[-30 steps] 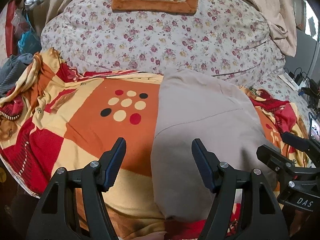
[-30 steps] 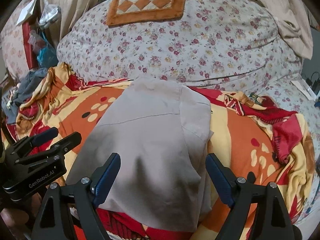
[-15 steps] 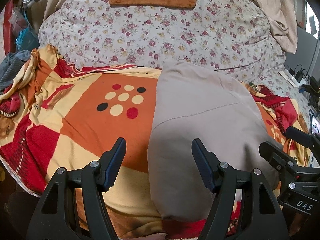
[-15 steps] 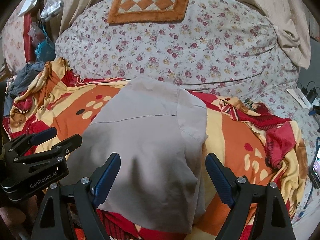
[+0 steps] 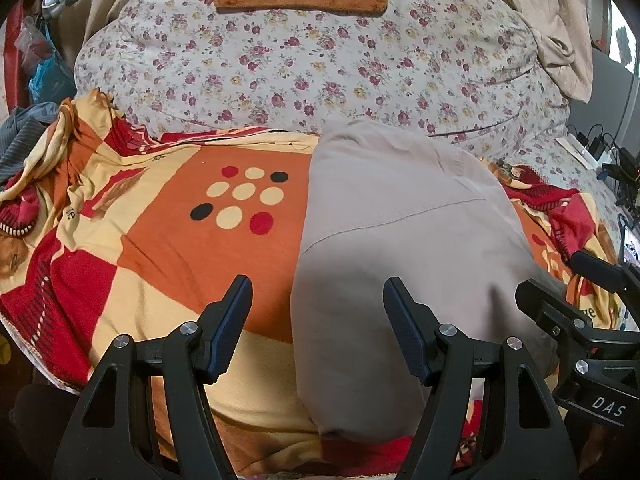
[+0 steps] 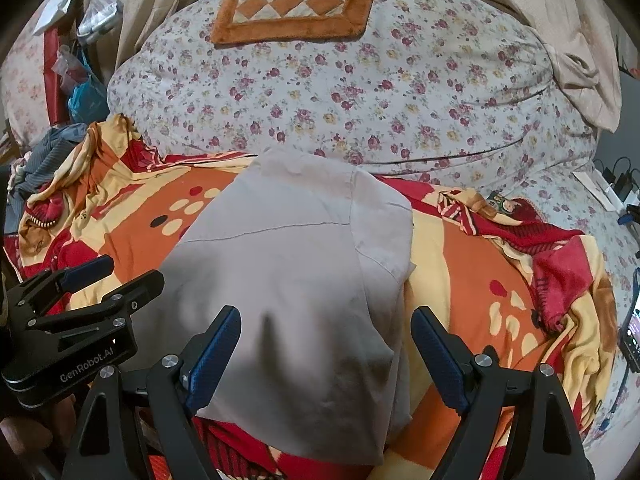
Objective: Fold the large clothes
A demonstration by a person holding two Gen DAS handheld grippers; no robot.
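On patterned blanket (image 5: 168, 248), folded beige garment (image 5: 400, 248)

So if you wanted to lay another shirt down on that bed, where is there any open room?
Open blanket lies left of the folded beige garment, around the dot pattern. Another orange stretch sits right of the garment, before the bunched red fold. Behind, the floral duvet heaps up; the far left holds piled clothes.

Plain beige-grey garment (image 5: 404, 248) is laid on a blanket (image 5: 168, 248) blocked in orange, red and cream with black, cream and red dots. Behind, a white quilt (image 6: 360, 92) is printed with small maroon flowers, topped by an orange-cream checked mat (image 6: 296, 4).
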